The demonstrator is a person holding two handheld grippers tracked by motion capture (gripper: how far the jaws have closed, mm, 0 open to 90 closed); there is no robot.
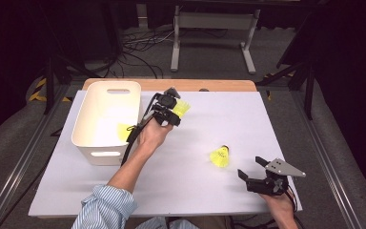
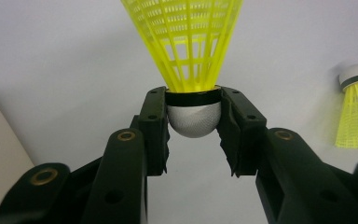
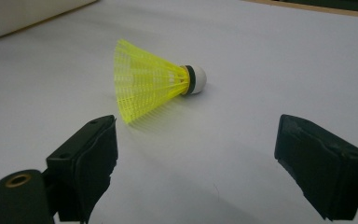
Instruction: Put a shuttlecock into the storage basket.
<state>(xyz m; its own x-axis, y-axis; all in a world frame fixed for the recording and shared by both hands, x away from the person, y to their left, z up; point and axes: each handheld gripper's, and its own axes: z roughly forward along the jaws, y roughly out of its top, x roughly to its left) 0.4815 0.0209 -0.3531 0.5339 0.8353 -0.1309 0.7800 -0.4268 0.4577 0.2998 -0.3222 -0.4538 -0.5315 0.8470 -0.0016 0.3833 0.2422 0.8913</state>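
Observation:
A yellow shuttlecock (image 2: 189,51) with a white cork is clamped by its cork between the jaws of my left gripper (image 2: 193,119). In the high view that left gripper (image 1: 171,112) hangs above the white table, just right of the bin, with the held shuttlecock's (image 1: 181,108) skirt pointing right. A second yellow shuttlecock (image 1: 220,157) (image 3: 151,81) (image 2: 356,109) lies on its side on the table. My right gripper (image 1: 253,168) (image 3: 196,154) stands open near the front right corner, a little short of it, with nothing between its jaws.
A white plastic bin (image 1: 106,119) with handle cut-outs stands at the table's left; something yellow (image 1: 123,131) lies inside it. The white table top (image 1: 195,181) ends in a wooden strip (image 1: 171,84) at the back. Cables and a stand's legs are on the floor beyond.

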